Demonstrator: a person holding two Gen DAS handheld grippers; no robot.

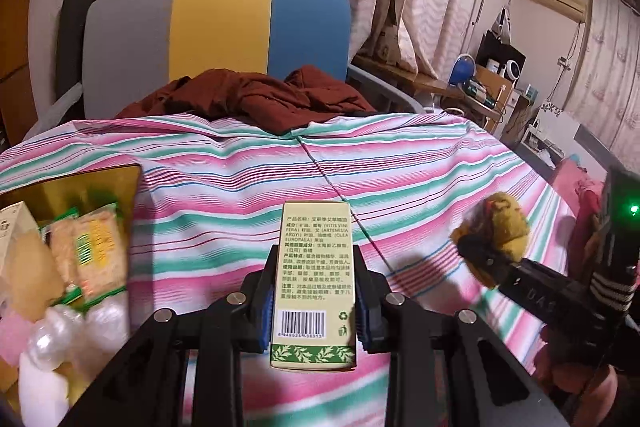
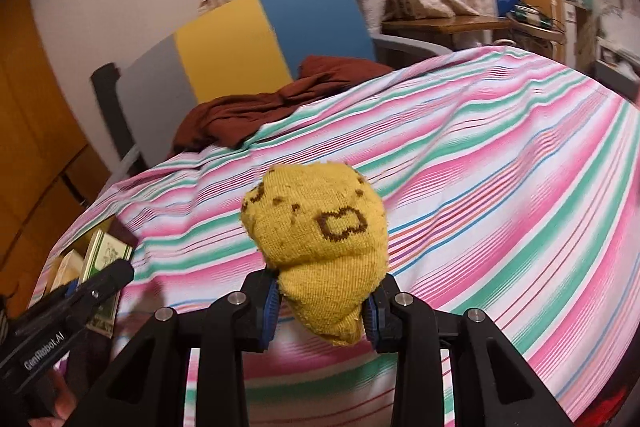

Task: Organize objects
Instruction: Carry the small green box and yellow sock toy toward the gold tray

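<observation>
My left gripper [image 1: 314,291] is shut on a tall cream carton [image 1: 314,283] with printed text, a barcode and a green leaf band, held above the striped cloth [image 1: 400,163]. My right gripper [image 2: 320,301] is shut on a balled yellow knit sock [image 2: 320,235] with brown marks, also held above the cloth. The right gripper with the sock [image 1: 500,227] shows at the right of the left wrist view. The left gripper with the carton [image 2: 102,267] shows at the lower left of the right wrist view.
A golden box [image 1: 72,187] at the left holds snack packets, pearly beads and white items. A dark red garment [image 1: 256,99] lies at the far edge before a grey, yellow and blue chair [image 1: 220,31]. A cluttered wooden desk [image 1: 472,87] stands at the right.
</observation>
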